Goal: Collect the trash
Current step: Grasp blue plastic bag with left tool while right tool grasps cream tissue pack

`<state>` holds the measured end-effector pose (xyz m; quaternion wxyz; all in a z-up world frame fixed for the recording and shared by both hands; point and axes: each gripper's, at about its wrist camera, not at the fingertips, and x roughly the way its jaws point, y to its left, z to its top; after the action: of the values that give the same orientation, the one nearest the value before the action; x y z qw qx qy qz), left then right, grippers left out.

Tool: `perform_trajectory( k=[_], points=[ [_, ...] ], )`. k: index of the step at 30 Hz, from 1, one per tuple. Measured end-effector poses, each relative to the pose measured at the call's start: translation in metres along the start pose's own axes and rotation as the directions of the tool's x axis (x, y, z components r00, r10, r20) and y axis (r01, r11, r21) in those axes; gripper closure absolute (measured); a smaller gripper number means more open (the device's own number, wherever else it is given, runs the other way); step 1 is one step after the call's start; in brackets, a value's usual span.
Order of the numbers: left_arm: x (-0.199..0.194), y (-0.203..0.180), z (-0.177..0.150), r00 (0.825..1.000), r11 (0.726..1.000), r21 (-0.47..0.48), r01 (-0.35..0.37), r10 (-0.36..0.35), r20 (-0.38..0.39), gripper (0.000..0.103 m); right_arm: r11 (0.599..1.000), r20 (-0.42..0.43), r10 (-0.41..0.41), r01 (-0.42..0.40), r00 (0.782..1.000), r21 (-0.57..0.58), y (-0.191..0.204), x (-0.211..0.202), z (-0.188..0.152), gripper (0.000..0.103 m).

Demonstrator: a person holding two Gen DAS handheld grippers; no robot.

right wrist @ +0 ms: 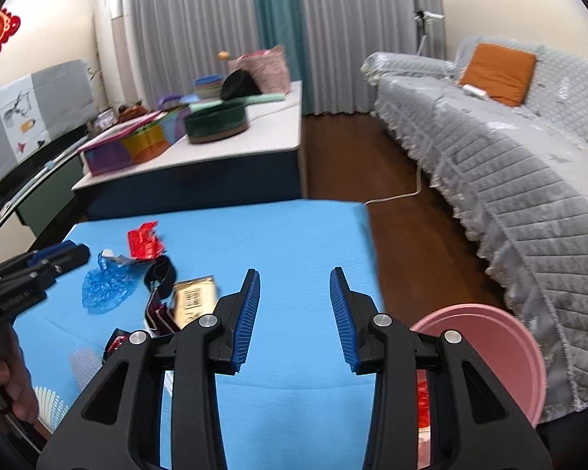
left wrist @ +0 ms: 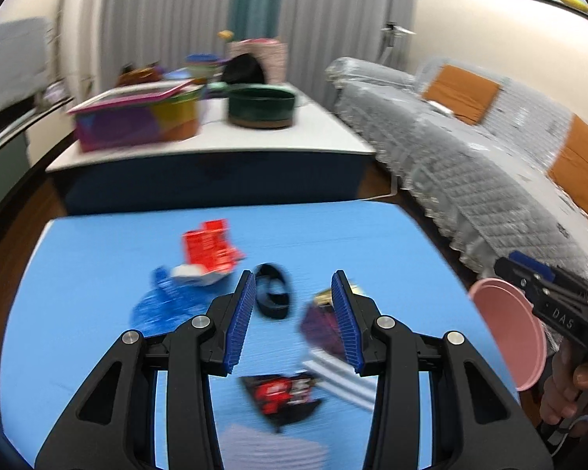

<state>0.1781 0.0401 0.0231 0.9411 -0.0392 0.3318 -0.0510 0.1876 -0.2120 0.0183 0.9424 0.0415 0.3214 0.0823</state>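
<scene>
Pick-up step, nothing grasped yet. Left gripper (left wrist: 292, 315) jaws apart, empty, hovering over the trash on the blue surface (left wrist: 98, 243): black ring (left wrist: 272, 291) between its fingertips, red wrapper (left wrist: 209, 248) far left. Right gripper (right wrist: 296, 317) apart, empty, beside the pink bin (right wrist: 501, 356) at the surface's right edge. Next, likely: lower left gripper, clamp one piece, carry right to bin.

Bench (right wrist: 294, 235): matt blue cloth-like cover, finely ribbed. Left gripper (left wrist: 293, 313) and right gripper (right wrist: 295, 315): matt black plastic, ridged blue pads (right wrist: 247, 321), bright metal pins. Blue bag (right wrist: 106, 284): thin crinkled glossy plastic. Red wrapper (right wrist: 145, 243): shiny foil. Pink bin (right wrist: 521, 356): smooth plastic. Sofa cover (right wrist: 509, 164): grey quilted cloth, lace edge. Floor (right wrist: 352, 156): glossy brown wood.
</scene>
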Motion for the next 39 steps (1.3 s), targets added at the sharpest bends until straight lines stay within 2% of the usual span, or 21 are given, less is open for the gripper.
perform_trajectory(
  k=[5, 13, 14, 16, 17, 24, 31, 39],
  points=[
    [0.008, 0.046, -0.007, 0.996, 0.993, -0.089, -0.077, 0.073, -0.042, 0.062, 0.998, -0.054, 0.048, -0.049, 0.997, -0.028, 0.021, 0.033, -0.006, 0.064],
    [0.028, 0.097, -0.019, 0.985, 0.967, -0.21, -0.143, 0.119, -0.126, 0.062, 0.993, -0.161, 0.078, -0.092, 0.984, -0.078, 0.052, 0.082, -0.018, 0.058],
    [0.03, 0.097, -0.019, 0.984, 0.966, -0.212, -0.147, 0.122, -0.131, 0.061, 0.992, -0.17, 0.078, -0.093, 0.982, -0.083, 0.054, 0.086, -0.019, 0.057],
    [0.035, 0.101, -0.019, 0.981, 0.964, -0.21, -0.161, 0.133, -0.142, 0.051, 0.991, -0.192, 0.077, -0.096, 0.978, -0.09, 0.06, 0.095, -0.021, 0.054],
    [0.037, 0.103, -0.019, 0.98, 0.964, -0.209, -0.165, 0.136, -0.147, 0.051, 0.991, -0.202, 0.082, -0.102, 0.976, -0.09, 0.062, 0.099, -0.022, 0.054],
    [0.054, 0.113, -0.026, 0.968, 0.958, -0.228, -0.175, 0.125, -0.217, 0.049, 0.978, -0.266, 0.123, -0.162, 0.956, -0.129, 0.085, 0.118, -0.029, 0.038],
    [0.071, 0.109, -0.029, 0.959, 0.96, -0.214, -0.181, 0.123, -0.256, 0.049, 0.98, -0.29, 0.129, -0.167, 0.948, -0.111, 0.083, 0.124, -0.028, 0.033],
    [0.085, 0.116, -0.033, 0.944, 0.946, -0.237, -0.22, 0.145, -0.295, 0.049, 0.98, -0.316, 0.141, -0.178, 0.938, -0.091, 0.079, 0.129, -0.027, 0.031]
  ],
)
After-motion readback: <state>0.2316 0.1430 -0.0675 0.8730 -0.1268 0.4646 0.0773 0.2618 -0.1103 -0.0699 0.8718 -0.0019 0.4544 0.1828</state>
